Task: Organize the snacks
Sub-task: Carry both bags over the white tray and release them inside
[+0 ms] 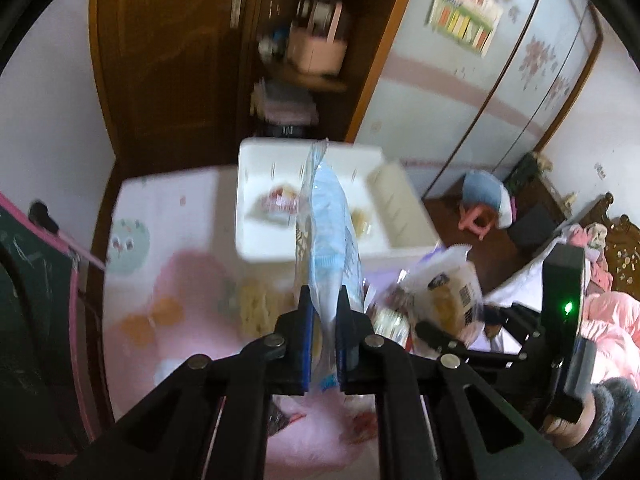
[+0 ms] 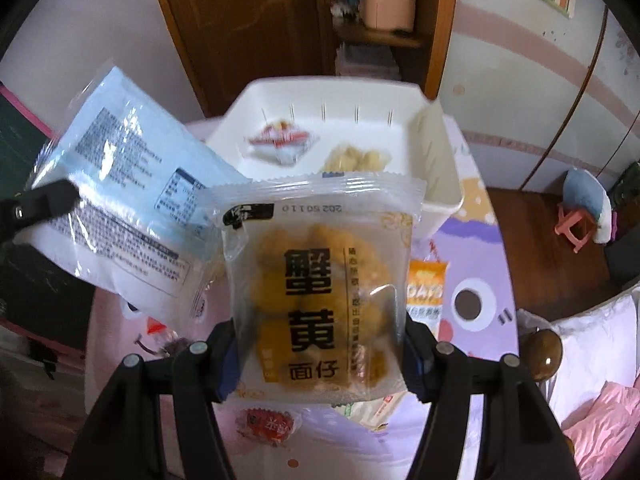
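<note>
Left wrist view: my left gripper [image 1: 325,300] pinches a blue packet [image 1: 330,236] above the white basket [image 1: 256,240]. My right gripper [image 2: 320,344] clamps a clear noodle packet [image 2: 320,280].

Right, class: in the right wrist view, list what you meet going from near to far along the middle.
Red-wrapped snack → yellow snack packet held in the right hand-held gripper → white basket → wooden shelf.

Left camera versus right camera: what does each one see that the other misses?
Only the left view shows the blue packet edge-on, pinched in the shut left gripper, and a sleeve. Only the right view shows the printed face of the yellow noodle-snack pack clamped in the right gripper, plus an orange oat sachet. Both show both packets and the white basket with two snacks inside.
</note>
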`<act>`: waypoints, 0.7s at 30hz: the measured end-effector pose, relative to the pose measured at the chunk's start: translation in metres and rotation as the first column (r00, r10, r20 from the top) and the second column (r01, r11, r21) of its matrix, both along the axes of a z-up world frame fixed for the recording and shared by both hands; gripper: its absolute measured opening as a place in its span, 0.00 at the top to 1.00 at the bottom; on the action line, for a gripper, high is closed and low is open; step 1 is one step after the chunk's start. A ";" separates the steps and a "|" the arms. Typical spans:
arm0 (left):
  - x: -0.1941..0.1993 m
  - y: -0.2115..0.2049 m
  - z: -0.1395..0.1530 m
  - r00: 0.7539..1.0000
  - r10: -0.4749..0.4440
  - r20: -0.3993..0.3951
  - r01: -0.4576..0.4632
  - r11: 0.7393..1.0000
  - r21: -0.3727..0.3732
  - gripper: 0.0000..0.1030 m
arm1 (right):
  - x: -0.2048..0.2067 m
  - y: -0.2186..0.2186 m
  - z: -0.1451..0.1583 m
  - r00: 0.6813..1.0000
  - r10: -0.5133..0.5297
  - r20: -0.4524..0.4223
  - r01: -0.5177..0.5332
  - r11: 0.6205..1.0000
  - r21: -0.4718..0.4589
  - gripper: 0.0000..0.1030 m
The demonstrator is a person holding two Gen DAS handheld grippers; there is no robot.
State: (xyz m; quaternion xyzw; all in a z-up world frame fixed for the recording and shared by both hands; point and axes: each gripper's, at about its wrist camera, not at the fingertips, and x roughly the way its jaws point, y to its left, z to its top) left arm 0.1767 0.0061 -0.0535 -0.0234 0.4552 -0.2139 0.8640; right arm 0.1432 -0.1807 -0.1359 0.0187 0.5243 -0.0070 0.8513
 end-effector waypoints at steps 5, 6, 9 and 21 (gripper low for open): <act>0.008 -0.008 0.047 0.994 0.022 0.107 -0.021 1.000 -0.010 0.94 | 0.007 -0.008 0.040 0.996 0.001 0.085 -0.001 1.000 -0.003 0.38; 0.012 -0.010 0.055 0.992 0.025 0.127 -0.024 1.000 -0.009 0.94 | 0.010 -0.009 0.048 0.995 0.002 0.103 -0.001 1.000 -0.006 0.38; 0.026 -0.017 0.074 0.985 0.029 0.171 -0.030 1.000 0.000 0.94 | 0.023 -0.016 0.070 0.988 0.000 0.154 0.002 1.000 -0.016 0.38; 0.103 -0.045 0.094 0.962 0.042 0.270 -0.057 0.997 0.050 0.94 | 0.098 -0.043 0.105 0.974 -0.060 0.220 0.069 0.997 -0.038 0.38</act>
